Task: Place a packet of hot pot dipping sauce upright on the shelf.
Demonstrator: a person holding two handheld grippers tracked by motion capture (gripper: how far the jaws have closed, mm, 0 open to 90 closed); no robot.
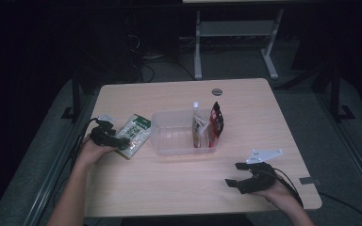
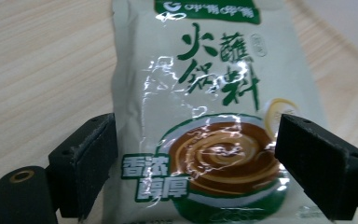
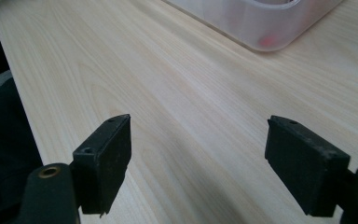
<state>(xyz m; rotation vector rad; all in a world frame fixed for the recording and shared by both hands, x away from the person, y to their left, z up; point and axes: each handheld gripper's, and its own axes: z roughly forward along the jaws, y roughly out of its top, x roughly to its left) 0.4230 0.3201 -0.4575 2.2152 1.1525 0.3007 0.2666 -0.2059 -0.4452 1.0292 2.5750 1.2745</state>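
A white and green sauce packet [image 1: 135, 130] [image 2: 205, 93] lies flat on the wooden table, just left of a clear plastic bin [image 1: 174, 151] [image 3: 261, 23]. My left gripper [image 1: 118, 142] [image 2: 196, 158] is open at the packet's near end, one jaw on each side of it. Whether the pads touch the packet I cannot tell. In the bin's right part stand a white and red packet [image 1: 198, 129] and a dark red packet [image 1: 216, 120]. My right gripper [image 1: 233, 174] [image 3: 198, 163] is open low over bare table near the front right, with nothing between its jaws.
A round cable grommet [image 1: 217, 91] sits in the tabletop behind the bin. A strip of tape [image 1: 309, 180] lies by the right front edge. A white desk frame [image 1: 235, 33] stands on the dark floor beyond the table.
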